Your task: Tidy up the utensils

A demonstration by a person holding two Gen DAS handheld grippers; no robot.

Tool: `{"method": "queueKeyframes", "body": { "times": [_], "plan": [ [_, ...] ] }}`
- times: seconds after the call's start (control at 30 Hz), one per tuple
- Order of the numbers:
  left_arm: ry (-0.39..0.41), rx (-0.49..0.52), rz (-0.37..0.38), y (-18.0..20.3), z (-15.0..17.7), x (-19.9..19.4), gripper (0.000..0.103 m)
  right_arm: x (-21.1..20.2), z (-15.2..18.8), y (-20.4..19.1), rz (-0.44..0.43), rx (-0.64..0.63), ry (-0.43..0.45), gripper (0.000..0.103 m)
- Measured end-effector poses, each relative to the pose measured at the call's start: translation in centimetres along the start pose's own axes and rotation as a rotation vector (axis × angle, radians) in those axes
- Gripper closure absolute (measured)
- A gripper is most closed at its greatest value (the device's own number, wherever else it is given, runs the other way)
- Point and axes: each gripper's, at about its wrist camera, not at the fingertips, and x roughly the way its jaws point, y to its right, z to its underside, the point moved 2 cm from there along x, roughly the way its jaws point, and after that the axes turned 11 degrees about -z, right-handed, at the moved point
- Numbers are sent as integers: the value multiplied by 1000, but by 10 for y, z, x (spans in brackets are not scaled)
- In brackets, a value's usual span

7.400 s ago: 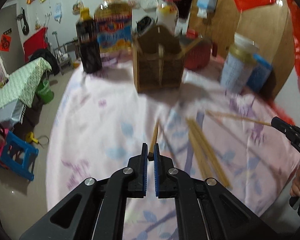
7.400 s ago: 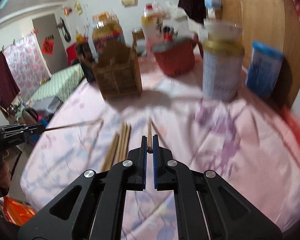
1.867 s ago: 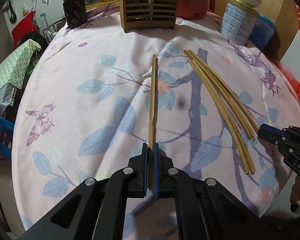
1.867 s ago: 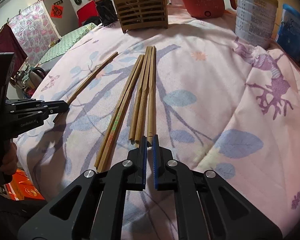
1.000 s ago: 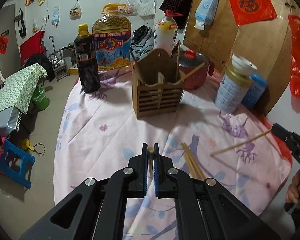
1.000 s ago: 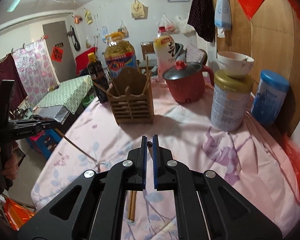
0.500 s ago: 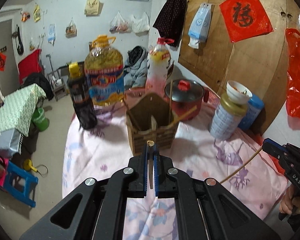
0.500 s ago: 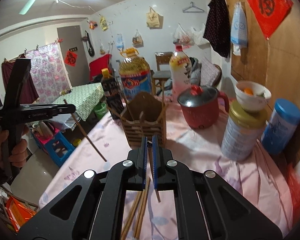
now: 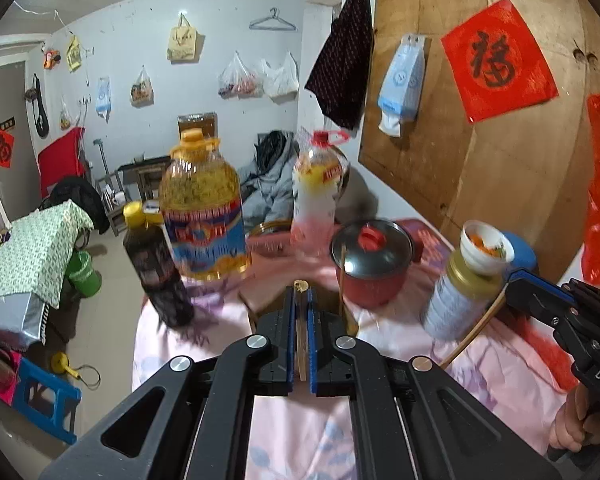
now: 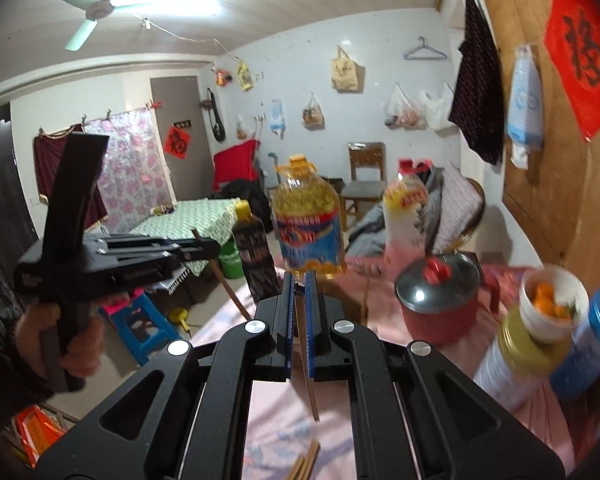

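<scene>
My left gripper (image 9: pixel 299 294) is shut on a wooden chopstick (image 9: pixel 300 340) that hangs down between its fingers, held high over the table. My right gripper (image 10: pixel 299 278) is shut on another chopstick (image 10: pixel 308 376), also lifted and hanging down. The wooden utensil holder (image 9: pixel 332 304) is mostly hidden behind the left gripper; one chopstick (image 9: pixel 341 280) stands in it. In the left wrist view the right gripper (image 9: pixel 512 284) shows at the right with its chopstick (image 9: pixel 470 334) slanting down. In the right wrist view the left gripper (image 10: pixel 208 246) shows at the left. Loose chopsticks (image 10: pixel 306 462) lie on the cloth below.
On the pink flowered tablecloth (image 9: pixel 500 376) stand an oil jug (image 9: pixel 202 220), a dark sauce bottle (image 9: pixel 156 276), a white-red bottle (image 9: pixel 314 200), a red pot (image 9: pixel 372 264), a tin (image 9: pixel 460 300) topped by a bowl (image 9: pixel 486 246), and a blue canister (image 10: pixel 588 344). A blue stool (image 9: pixel 44 400) is on the floor at left.
Both grippers have risen further with their chopsticks and tilted upward, so the table and holder sit lower in both views. The chopsticks now hang more steeply.
</scene>
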Motion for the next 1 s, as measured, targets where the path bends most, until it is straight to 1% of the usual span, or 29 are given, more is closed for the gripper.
{"method": "queueKeyframes", "body": {
  "times": [0.1,0.23,0.4,0.53,0.57,0.63,0.67,0.7,0.77,0.8,0.83,0.93,1.0],
  "plan": [
    [12,-9,-8,-1,-19,16,97,18,-20,8,-6,-4,21,97],
    [3,-15,-32,-2,-32,45,97,40,-39,22,-26,28,54,97],
    [-57,-42,-33,-3,-25,86,97,68,-49,37,-42,71,83,97],
    [-95,-52,-45,-6,-15,112,97,87,-47,49,-57,98,51,98],
    [-108,-58,-43,-7,-12,118,97,91,-44,50,-70,105,32,93],
    [-130,-68,-39,-10,-6,129,97,100,-26,53,-111,135,-31,91],
    [-136,-69,-43,-11,-4,133,97,103,-18,55,-126,139,-55,87],
    [-143,-73,-41,-14,-2,136,97,107,2,53,-146,132,-106,83],
    [-154,-74,-42,-16,2,140,97,114,31,49,-167,113,-181,78],
    [-161,-68,-39,-16,3,143,97,120,55,45,-187,98,-242,77],
    [-166,-63,-34,-16,4,144,97,124,75,40,-199,86,-295,77],
    [-184,-37,-28,-13,10,151,97,137,121,31,-218,63,-417,77],
    [-192,-27,-29,-11,14,154,97,146,143,26,-234,72,-465,77]
  ]
}}
